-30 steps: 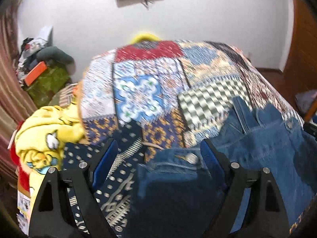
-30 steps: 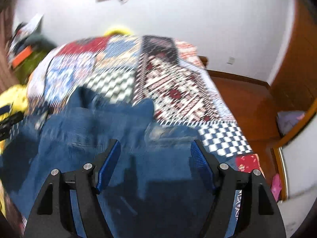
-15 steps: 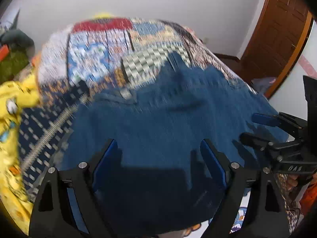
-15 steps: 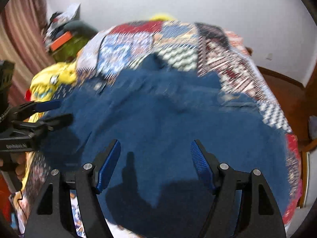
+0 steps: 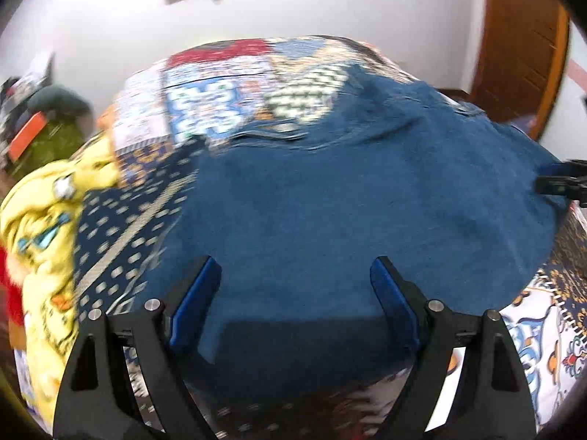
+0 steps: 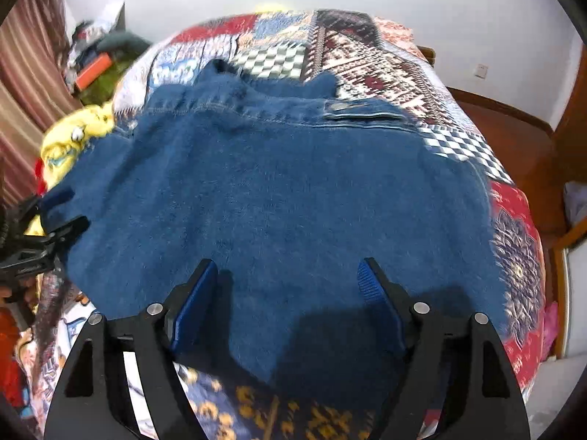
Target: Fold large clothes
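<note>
A large blue denim garment (image 5: 348,198) lies spread flat on the patchwork bedspread (image 5: 227,84); it also fills the right wrist view (image 6: 279,198), its waistband with a metal button at the far side. My left gripper (image 5: 295,304) is open and empty above the garment's near edge. My right gripper (image 6: 288,300) is open and empty above the near edge too. The left gripper's fingers (image 6: 58,220) show at the garment's left edge in the right wrist view; the right gripper's fingers (image 5: 561,183) show at its right edge in the left wrist view.
A yellow printed cloth (image 5: 40,220) is bunched at the bed's left side, also in the right wrist view (image 6: 69,143). Clutter with an orange box (image 6: 91,69) sits by the striped curtain (image 6: 25,73). A wooden door (image 5: 513,36) and wooden floor (image 6: 513,128) are to the right.
Both grippers have drawn back toward the near edge of the bed. The denim garment went from bunched to spread flat across the bedspread.
</note>
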